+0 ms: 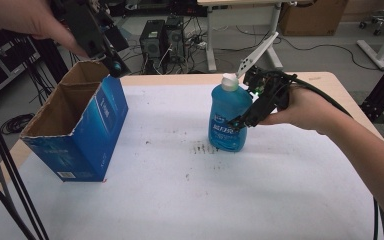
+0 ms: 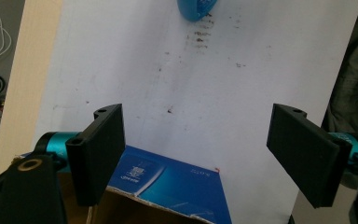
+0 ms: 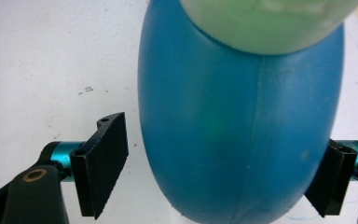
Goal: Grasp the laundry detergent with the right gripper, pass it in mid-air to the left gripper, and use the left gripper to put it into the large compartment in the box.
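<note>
A blue bottle (image 1: pixel 225 117) with a pale green cap (image 1: pixel 229 81) stands upright on the white-covered table (image 1: pixel 180 195), right of centre. My right gripper (image 1: pixel 240 122) reaches it from the right, open, with a jaw on either side of the bottle's body (image 3: pixel 233 121). In the right gripper view one jaw stands apart from the bottle and the other lies at its edge. A blue cardboard box (image 1: pixel 100 125) with its top open stands at the left. My left gripper (image 1: pixel 114 64) hangs open above the box's far corner, nothing between its jaws; its view looks down on the box rim (image 2: pixel 168 179) and the bottle's base (image 2: pixel 193 9).
Dark smudges (image 1: pixel 200 147) mark the sheet beside the bottle. Behind the table are computer towers (image 1: pixel 155 42), cables and white desk legs (image 1: pixel 260 50). Black poles (image 1: pixel 0 175) cross the left edge. Bare sheet lies between box and bottle and toward the front.
</note>
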